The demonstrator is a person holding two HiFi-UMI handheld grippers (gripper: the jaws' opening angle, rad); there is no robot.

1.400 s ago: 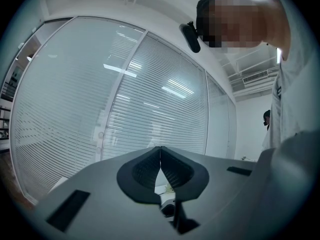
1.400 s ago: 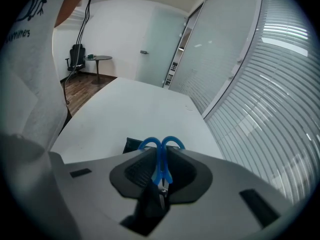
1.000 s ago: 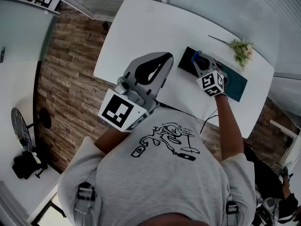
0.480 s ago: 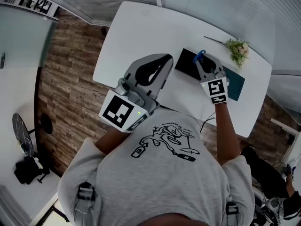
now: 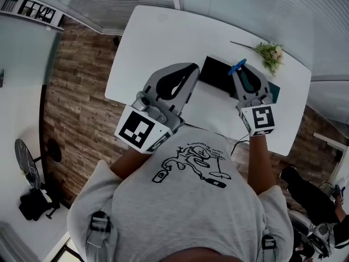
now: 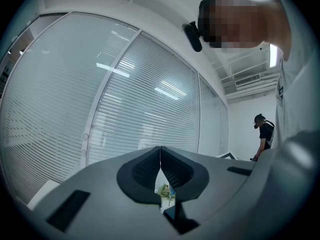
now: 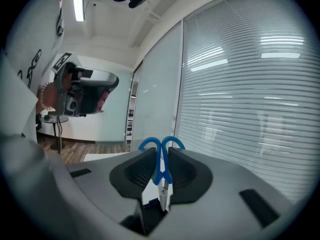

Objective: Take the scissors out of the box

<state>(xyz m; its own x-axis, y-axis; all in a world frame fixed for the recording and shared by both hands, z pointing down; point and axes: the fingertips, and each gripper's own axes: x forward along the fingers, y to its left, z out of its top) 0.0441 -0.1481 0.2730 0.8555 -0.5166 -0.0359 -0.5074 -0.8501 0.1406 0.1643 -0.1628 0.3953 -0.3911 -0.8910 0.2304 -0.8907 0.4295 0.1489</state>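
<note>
My right gripper (image 5: 240, 71) (image 7: 161, 160) is shut on a pair of blue-handled scissors (image 5: 237, 67) (image 7: 160, 156). In the right gripper view the two handle loops stand above the jaws and the steel blades hang below them. The scissors hang in the air above the open dark box (image 5: 217, 74), which lies on the white table (image 5: 158, 42). My left gripper (image 5: 190, 66) (image 6: 160, 154) hovers left of the box, shut with nothing in it. Through the gap under its pads (image 6: 145, 169) a corner of the box (image 6: 172, 215) shows.
A teal lid or tray (image 5: 275, 90) sticks out from under the box at its right. A sprig of pale flowers (image 5: 270, 53) (image 6: 165, 189) lies at the table's far right. Beyond the table runs a glass wall with blinds (image 7: 250, 84); wood flooring (image 5: 82, 75) lies left.
My right gripper has risen from inside the box with the scissors in it and rolled. The left gripper has stayed where it was.
</note>
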